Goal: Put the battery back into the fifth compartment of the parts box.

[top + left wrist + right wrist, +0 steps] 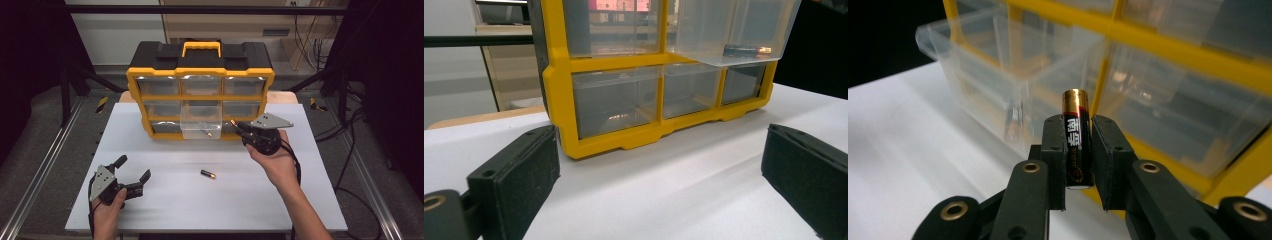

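My right gripper [237, 125] is shut on a black-and-gold battery [1076, 145], held upright between the jaws just right of a pulled-out clear drawer [201, 120] in the yellow organiser [200, 72]. One battery [208, 133] lies inside that drawer. Another battery [208, 174] rests on the white table [165, 200] in front. My left gripper [134, 168] stands open near the table's front left, with nothing between its jaws. In the left gripper view the drawer [734, 30] juts out at upper right.
The yellow-and-black organiser [614, 95] with several clear drawers stands at the back of the table. Metal rails [45, 165] run along both sides, and cables [350, 165] lie on the floor to the right.
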`<state>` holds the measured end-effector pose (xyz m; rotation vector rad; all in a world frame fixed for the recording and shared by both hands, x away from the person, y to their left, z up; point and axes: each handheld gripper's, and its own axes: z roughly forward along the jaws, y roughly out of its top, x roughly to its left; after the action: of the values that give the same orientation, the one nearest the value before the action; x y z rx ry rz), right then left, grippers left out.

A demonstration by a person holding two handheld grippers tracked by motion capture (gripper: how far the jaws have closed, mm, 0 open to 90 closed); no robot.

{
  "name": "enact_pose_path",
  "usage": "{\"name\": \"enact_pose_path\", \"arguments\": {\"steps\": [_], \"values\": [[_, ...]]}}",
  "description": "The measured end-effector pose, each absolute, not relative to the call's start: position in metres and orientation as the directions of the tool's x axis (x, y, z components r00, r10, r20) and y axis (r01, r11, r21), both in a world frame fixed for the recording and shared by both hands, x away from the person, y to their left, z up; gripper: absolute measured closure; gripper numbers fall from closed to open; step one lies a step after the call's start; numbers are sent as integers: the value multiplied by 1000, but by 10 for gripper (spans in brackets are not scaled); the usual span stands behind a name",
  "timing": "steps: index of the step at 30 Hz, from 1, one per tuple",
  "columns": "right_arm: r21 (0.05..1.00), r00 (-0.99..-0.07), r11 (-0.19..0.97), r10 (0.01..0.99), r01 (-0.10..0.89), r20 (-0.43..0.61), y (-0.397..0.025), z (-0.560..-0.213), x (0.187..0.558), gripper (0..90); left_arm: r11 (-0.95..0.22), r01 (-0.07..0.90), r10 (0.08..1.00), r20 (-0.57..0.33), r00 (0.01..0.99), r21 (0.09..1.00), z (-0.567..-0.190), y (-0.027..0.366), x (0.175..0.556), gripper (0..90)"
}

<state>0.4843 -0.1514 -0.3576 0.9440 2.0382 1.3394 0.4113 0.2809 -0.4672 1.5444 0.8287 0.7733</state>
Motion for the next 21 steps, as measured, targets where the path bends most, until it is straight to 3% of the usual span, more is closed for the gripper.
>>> {"name": "enact_pose_path", "arguments": {"steps": [21], "values": [[942,-658,281,747,185,-94,-114,-306,502,769,-78,83,849,23,528,994,-466,283,411,21]]}}
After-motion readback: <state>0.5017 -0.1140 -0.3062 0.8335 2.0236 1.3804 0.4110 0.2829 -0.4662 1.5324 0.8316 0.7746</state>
